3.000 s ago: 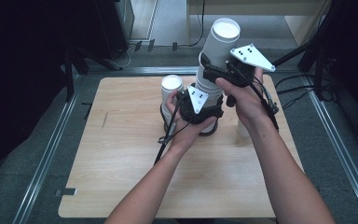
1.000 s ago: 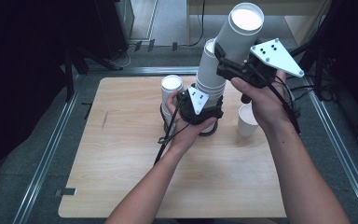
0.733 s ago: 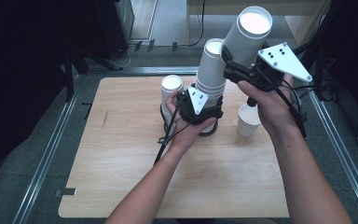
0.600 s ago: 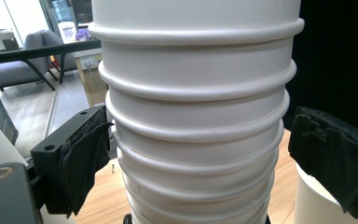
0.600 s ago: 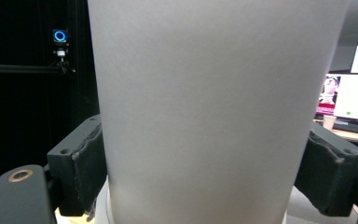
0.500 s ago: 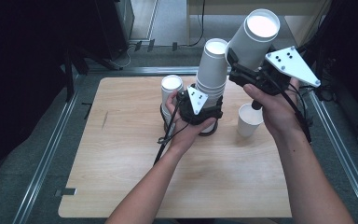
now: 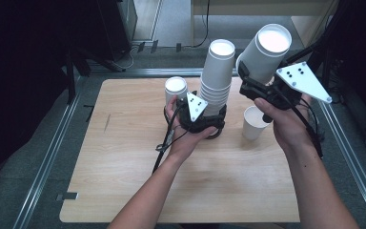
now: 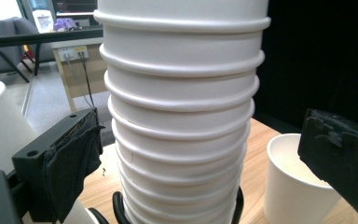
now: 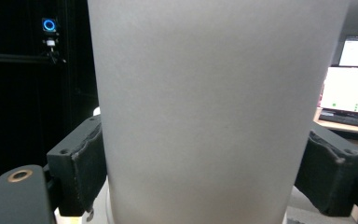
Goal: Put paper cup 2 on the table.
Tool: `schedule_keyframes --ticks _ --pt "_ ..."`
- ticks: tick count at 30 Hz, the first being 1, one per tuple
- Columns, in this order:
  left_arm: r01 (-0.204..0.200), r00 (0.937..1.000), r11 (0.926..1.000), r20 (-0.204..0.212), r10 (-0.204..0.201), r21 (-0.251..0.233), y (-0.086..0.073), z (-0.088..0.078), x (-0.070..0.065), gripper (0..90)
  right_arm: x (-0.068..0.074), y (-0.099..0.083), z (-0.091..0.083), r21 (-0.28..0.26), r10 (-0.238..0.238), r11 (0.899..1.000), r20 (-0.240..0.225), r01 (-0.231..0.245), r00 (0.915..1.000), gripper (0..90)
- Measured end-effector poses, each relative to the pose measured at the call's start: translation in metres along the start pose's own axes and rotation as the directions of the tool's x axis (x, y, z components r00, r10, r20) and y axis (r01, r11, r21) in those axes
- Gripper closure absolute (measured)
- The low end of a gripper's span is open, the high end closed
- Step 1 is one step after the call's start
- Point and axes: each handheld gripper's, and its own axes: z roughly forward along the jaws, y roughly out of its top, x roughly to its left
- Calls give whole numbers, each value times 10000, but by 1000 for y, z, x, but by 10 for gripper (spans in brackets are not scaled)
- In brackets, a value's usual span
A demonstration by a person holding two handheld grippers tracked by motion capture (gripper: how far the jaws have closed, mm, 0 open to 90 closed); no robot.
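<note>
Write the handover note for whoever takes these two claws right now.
Left claw: jaws have just been opening and stand clear on either side of the cup stack, which stands on the table.
Right claw: shut on a single cup, held up to the right of the stack.
Done: that cup is off the stack; two loose cups stand on the table, one left of the stack, one right.
Left: likely set the held cup down, then keep unstacking.

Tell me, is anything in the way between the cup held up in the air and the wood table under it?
Yes. The lifted cup, clamped in the right hand-held gripper, hangs above a single cup that stands on the table. The tall stack stands to its left, apart from it.
</note>
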Motion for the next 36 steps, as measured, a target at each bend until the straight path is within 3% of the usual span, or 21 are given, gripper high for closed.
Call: schedule_keyframes --ticks 12,21,36 --pt "107 9972 9995 740 -85 -294 -2 -33 -8 0 2 -22 -15 229 148 9996 63 -149 9999 139" --pt "76 9963 9997 862 -56 -229 -4 -50 -10 0 2 -38 -27 351 285 9990 41 -287 9996 139" --pt "104 9941 9999 1078 -104 6 -11 -74 -10 0 10 -65 -43 580 58 9983 54 -61 10000 138"
